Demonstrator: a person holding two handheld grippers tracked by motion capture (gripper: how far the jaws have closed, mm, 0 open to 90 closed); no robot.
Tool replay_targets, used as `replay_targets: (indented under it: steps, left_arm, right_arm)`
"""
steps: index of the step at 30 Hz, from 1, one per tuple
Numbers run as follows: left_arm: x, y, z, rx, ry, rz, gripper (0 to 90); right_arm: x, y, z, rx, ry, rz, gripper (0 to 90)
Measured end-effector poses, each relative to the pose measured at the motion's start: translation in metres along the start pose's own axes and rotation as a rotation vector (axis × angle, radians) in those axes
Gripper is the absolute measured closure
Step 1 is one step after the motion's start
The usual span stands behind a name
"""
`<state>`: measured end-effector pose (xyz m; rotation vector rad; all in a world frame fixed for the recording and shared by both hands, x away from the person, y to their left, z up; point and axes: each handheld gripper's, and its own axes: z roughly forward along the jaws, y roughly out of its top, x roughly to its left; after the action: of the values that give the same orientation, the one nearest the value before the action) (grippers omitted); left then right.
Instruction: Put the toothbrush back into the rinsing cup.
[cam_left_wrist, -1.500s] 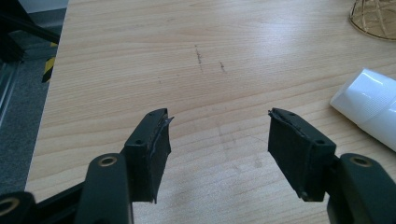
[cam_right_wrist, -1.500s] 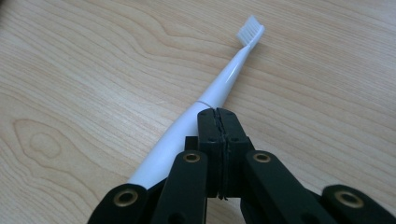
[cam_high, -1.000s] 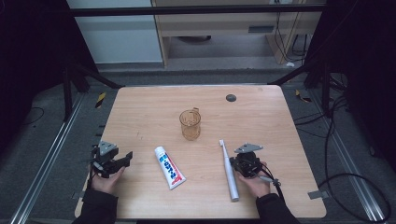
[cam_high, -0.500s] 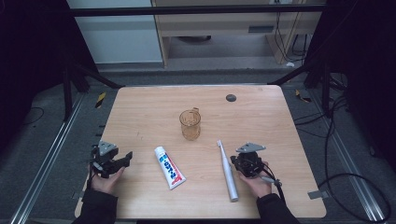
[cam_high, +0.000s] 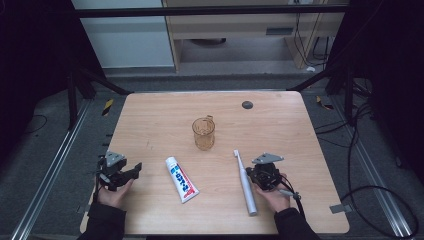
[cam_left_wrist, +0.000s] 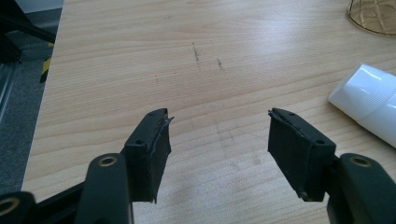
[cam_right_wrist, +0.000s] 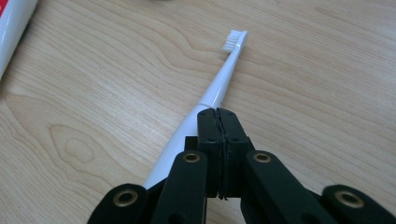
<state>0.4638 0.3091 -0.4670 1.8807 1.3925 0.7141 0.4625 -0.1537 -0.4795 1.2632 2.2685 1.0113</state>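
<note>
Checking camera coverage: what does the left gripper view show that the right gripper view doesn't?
Left gripper view: the left tool, jaws wide apart with nothing between them, the base of the amber cup at the top right corner, and pencil-like marks on the wood.

Right gripper view: the right tool, jaws shut together with nothing in them, above the white toothbrush, whose bristles point away.

Both: the wooden table and part of the white toothpaste tube.

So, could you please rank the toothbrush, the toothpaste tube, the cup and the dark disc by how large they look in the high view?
1. toothbrush, the longest.
2. toothpaste tube, shorter but wider.
3. cup; close to the tube in bulk and farther from the camera, so this ranking is unsure.
4. dark disc, clearly smallest.
</note>
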Motion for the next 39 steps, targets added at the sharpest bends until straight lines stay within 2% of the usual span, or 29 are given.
replay_targets:
  steps: [7, 14, 19, 39]
  left_arm:
    - [0.0, 0.0, 0.0006, 0.003, 0.0, 0.002, 37.9]
    - [-0.0003, 0.0001, 0.0005, 0.002, -0.001, 0.004, 37.9]
    - [-0.0006, 0.0001, 0.0008, 0.004, -0.001, 0.005, 37.9]
    - [-0.0006, 0.0001, 0.0006, 0.003, -0.001, 0.005, 37.9]
  right_arm:
    - [-0.0003, 0.0004, -0.0001, -0.001, -0.002, 0.004, 89.3]
    - [-0.0033, -0.0013, 0.0025, 0.016, -0.037, -0.005, 89.4]
    - [-0.0054, -0.0024, 0.004, 0.027, -0.044, 0.002, 89.5]
    - [-0.0035, -0.0033, 0.0079, 0.039, -0.025, -0.01, 90.0]
